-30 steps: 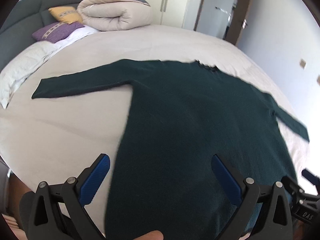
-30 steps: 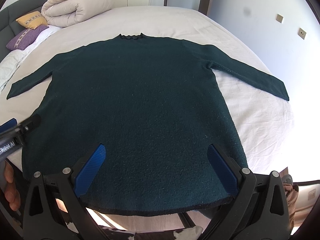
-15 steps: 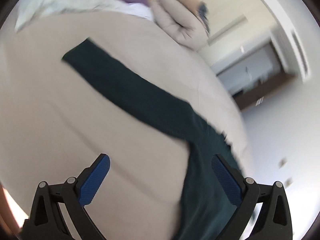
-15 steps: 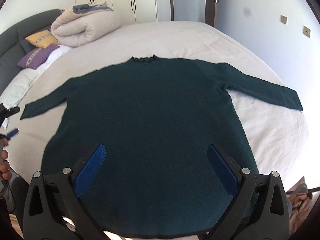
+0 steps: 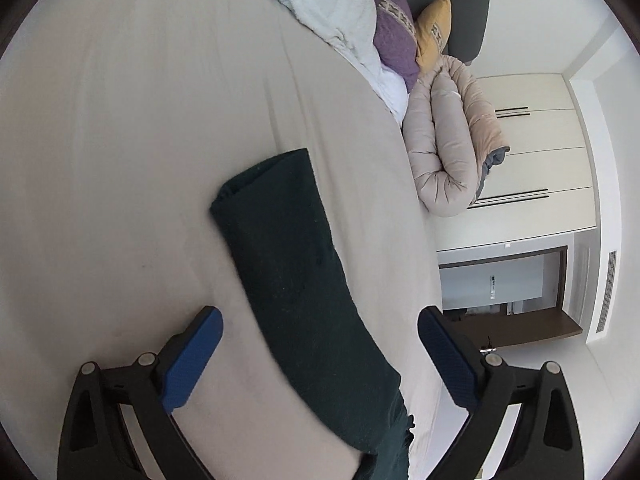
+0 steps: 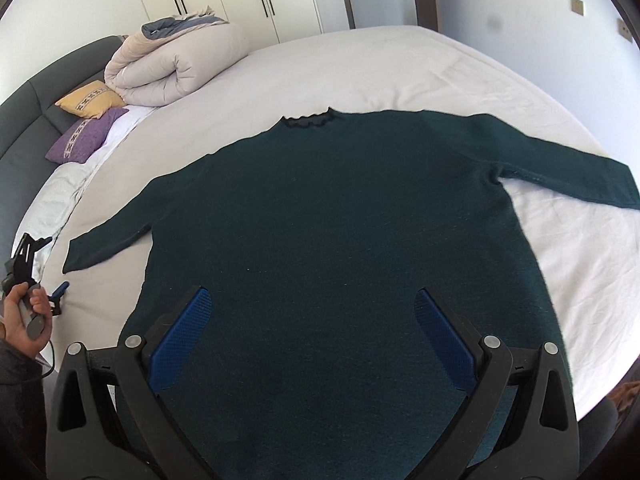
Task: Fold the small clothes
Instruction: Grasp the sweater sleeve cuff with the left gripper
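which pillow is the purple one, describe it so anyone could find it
Start at the dark grey headboard on the far left of the bed. Two small cushions lean there beside the rolled-up beige duvet. The purple cushion has a pale patterned stripe and lies nearer than the yellow cushion.

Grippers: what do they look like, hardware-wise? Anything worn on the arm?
Both the left gripper and the right gripper match: black skeletal linkage arms with silver pivot bolts and triangular cut-outs, tipped with textured blue pads. In the right wrist view, the hand wraps a grey handle, a thin cable trailing below, beside a dark sleeve.
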Available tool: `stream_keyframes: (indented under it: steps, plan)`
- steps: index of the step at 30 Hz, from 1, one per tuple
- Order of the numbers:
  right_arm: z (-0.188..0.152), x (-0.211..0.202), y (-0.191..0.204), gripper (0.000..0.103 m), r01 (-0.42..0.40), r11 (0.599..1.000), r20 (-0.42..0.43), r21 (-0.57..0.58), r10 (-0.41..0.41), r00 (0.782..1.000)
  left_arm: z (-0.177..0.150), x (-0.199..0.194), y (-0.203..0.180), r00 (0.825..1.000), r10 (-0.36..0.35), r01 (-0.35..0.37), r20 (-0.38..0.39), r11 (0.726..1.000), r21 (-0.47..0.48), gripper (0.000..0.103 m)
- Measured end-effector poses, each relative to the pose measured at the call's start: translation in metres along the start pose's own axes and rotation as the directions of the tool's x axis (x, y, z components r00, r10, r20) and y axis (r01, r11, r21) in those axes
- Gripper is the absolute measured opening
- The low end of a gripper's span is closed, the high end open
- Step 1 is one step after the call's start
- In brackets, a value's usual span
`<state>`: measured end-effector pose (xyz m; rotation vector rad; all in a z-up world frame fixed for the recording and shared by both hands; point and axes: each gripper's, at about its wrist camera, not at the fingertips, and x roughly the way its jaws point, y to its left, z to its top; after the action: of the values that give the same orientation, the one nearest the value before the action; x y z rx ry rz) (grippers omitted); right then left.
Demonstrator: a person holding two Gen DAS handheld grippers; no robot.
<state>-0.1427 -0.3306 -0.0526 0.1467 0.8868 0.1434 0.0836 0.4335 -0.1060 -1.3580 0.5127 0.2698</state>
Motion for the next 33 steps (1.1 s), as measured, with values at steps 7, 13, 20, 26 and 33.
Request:
stream_keyframes:
  steps: [7,13,20,26,33]
  plan:
    - [0.002,0.02,0.014,0.103,-0.001,1.0,-0.025,-0.013,0.0,1.0,0.007,0.033,-0.007,1.0,-0.012,0.014,0.023,0.997,-0.073,0.077]
    - [-0.003,0.026,0.009,0.103,-0.013,0.999,-0.075,0.03,0.015,0.997,0.011,0.039,0.003,0.999,-0.016,0.021,0.038,0.99,-0.137,0.053]
    - [-0.008,0.03,-0.003,0.103,-0.012,0.998,-0.077,0.067,0.017,0.997,-0.003,0.009,0.027,0.992,0.018,0.02,0.129,0.956,-0.292,0.049]
    - [-0.013,0.029,-0.006,0.103,-0.014,0.996,-0.073,0.09,0.021,0.997,0.007,0.021,0.005,0.992,0.044,-0.018,0.119,0.976,-0.217,0.098]
    - [-0.016,0.028,-0.009,0.103,-0.013,0.994,-0.067,0.105,0.021,0.998,0.021,0.034,0.0,0.987,-0.007,0.031,0.158,0.988,-0.152,0.102]
